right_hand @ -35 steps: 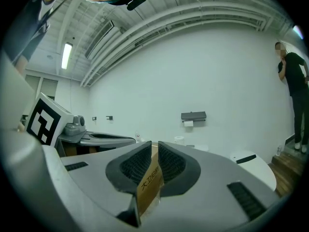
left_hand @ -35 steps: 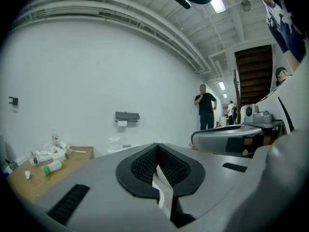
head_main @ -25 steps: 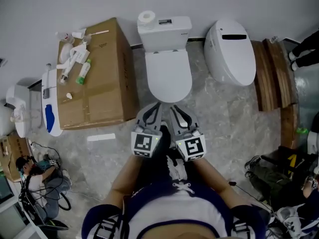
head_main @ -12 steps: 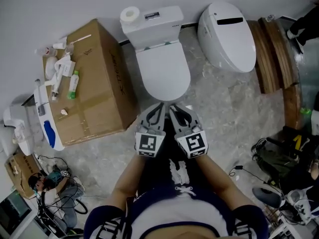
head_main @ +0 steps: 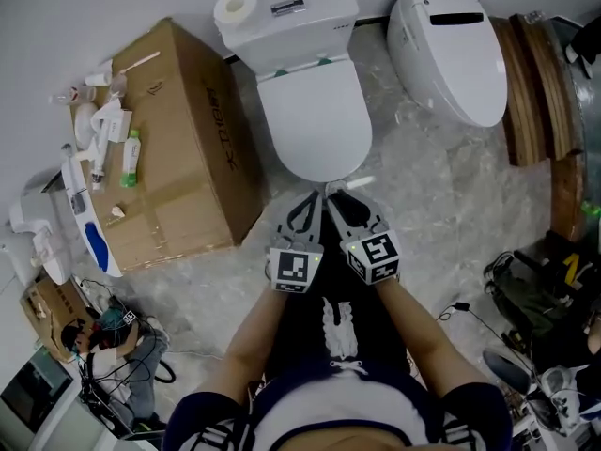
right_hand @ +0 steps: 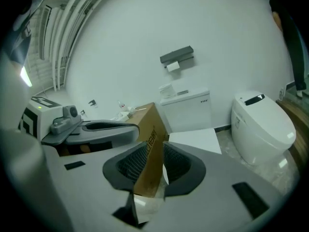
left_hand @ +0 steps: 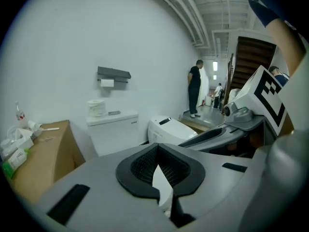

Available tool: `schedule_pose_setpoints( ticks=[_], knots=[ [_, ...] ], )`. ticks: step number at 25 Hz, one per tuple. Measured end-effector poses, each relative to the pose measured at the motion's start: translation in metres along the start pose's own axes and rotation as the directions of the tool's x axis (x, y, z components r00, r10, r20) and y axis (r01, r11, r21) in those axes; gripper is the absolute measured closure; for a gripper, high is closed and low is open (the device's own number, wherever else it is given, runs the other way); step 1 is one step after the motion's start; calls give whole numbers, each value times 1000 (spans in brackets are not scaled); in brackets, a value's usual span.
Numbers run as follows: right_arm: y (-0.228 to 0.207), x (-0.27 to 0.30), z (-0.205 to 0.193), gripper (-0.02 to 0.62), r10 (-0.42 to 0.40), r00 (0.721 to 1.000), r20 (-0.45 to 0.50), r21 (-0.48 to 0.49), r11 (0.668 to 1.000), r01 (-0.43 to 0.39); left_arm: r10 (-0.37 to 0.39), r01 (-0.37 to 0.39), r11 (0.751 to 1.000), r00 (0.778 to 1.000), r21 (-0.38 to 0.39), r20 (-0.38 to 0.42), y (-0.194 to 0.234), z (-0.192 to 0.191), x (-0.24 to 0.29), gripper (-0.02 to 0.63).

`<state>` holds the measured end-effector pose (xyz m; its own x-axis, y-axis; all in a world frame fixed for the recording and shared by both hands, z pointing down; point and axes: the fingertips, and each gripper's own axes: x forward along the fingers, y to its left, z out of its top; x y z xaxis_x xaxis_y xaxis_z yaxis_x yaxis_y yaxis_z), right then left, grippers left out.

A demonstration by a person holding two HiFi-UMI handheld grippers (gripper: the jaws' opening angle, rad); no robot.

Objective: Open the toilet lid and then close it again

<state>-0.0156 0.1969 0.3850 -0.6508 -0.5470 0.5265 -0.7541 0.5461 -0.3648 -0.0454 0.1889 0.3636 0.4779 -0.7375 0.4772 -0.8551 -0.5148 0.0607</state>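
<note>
The white toilet [head_main: 315, 125] stands against the wall with its lid [head_main: 316, 111] down. A paper roll [head_main: 235, 7] sits on its tank [head_main: 286, 17]. Both grippers hang side by side just before the lid's front edge. My left gripper [head_main: 308, 200] is shut with nothing in it; a sliver of the white lid [left_hand: 161, 180] shows behind its pads [left_hand: 145, 166]. My right gripper [head_main: 340, 198] has its jaws opening, and nothing is between them. The cardboard box [right_hand: 150, 153] shows through its gap, and the lid [right_hand: 195, 139] lies just beyond to the right.
A large cardboard box [head_main: 178, 139] with tubes and small items on top stands left of the toilet. A second white toilet [head_main: 451, 50] and wooden boards [head_main: 535, 83] are to the right. Bags and cables [head_main: 535, 299] lie at the lower right. A person [left_hand: 194, 88] stands far off.
Both grippers have sunk lower in front of the toilet's front edge. The right gripper's jaws have parted; the left stays shut.
</note>
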Motion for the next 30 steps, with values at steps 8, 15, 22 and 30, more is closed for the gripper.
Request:
schedule_pose_setpoints(
  ticks=[8, 15, 22, 30],
  knots=[
    [-53, 39, -72, 532, 2, 995, -104, 97, 995, 8, -14, 17, 999, 997, 39, -75, -8, -43, 36, 601],
    [-76, 61, -116, 532, -1, 989, -148, 254, 967, 39, -19, 24, 999, 990, 33, -137, -10, -80, 57, 601],
    [-104, 89, -157, 532, -2, 982, -190, 354, 933, 70, -19, 25, 999, 981, 28, -195, -2, -117, 81, 601],
    [-119, 114, -206, 531, 8, 962, -273, 420, 901, 111, -35, 44, 999, 969, 29, -246, 2, -148, 97, 601]
  ],
)
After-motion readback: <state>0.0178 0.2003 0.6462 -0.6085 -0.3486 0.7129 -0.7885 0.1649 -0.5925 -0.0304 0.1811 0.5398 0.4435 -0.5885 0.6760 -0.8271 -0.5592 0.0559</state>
